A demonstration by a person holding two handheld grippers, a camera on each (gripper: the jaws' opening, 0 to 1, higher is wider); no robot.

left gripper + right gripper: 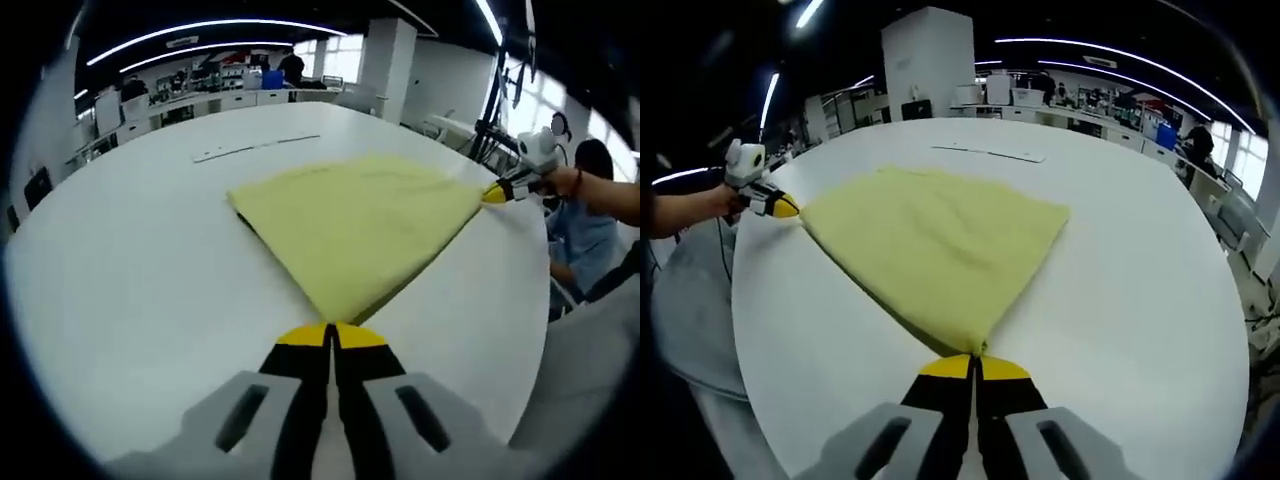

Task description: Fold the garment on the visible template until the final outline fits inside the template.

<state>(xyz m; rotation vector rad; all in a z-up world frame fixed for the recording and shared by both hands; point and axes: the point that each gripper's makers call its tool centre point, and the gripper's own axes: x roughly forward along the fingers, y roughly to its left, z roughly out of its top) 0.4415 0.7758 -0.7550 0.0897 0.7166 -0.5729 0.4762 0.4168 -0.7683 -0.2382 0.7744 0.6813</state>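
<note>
A pale yellow garment [355, 220] lies folded flat on the white table [130, 270], drawn out between two corners. In the left gripper view my left gripper [331, 330] is shut on its near corner, and the right gripper [497, 192] pinches the far right corner, held by a hand [570, 180]. In the right gripper view my right gripper [978, 358] is shut on the near corner of the garment [935, 245], while the left gripper [782, 207] grips the far left corner. A thin pale strip [255, 147] lies on the table beyond the cloth, also seen as the strip [990, 152].
The table's edge [535, 330] runs close on the right, with a seated person in blue [585, 235] beyond it. Desks and shelves [220, 95] stand at the back of the room. A white pillar [930, 60] rises behind the table [1140, 270].
</note>
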